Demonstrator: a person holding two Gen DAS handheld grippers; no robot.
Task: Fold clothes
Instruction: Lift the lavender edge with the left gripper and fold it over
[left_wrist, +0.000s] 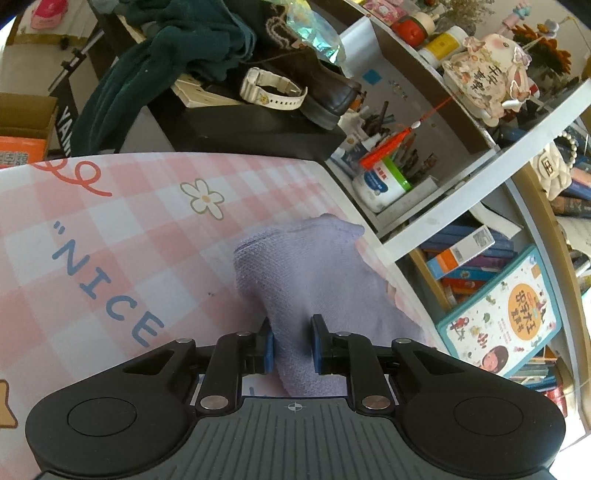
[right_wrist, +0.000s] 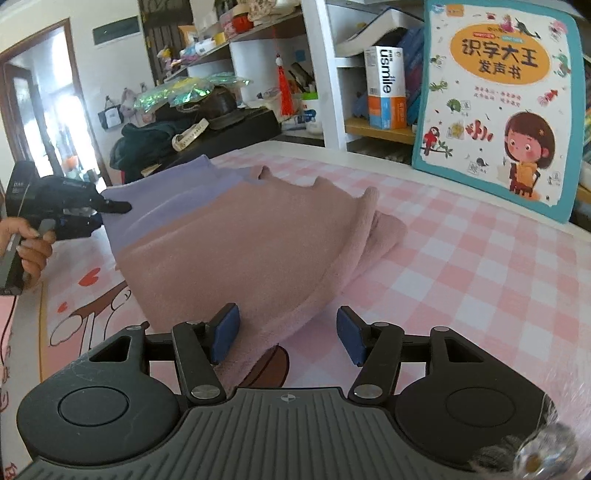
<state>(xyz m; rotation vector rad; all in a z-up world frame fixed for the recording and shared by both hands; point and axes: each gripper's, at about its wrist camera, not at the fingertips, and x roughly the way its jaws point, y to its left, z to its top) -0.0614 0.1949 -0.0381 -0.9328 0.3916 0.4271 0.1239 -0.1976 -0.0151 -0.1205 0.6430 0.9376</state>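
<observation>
A knitted garment lies on the pink checked tablecloth. Its pink part fills the middle of the right wrist view and its lilac part lies beyond, toward the left. In the left wrist view only the lilac part shows. My left gripper has its blue pads on either side of a raised fold of the lilac cloth, gripping it; it also shows from outside in the right wrist view. My right gripper is open, with the pink hem's near edge between its pads.
White shelves with books, bottles and ornaments stand along the table's far edge. A large children's book leans there. A black box carries a shoe, a watch and dark green clothes. The tablecloth extends left.
</observation>
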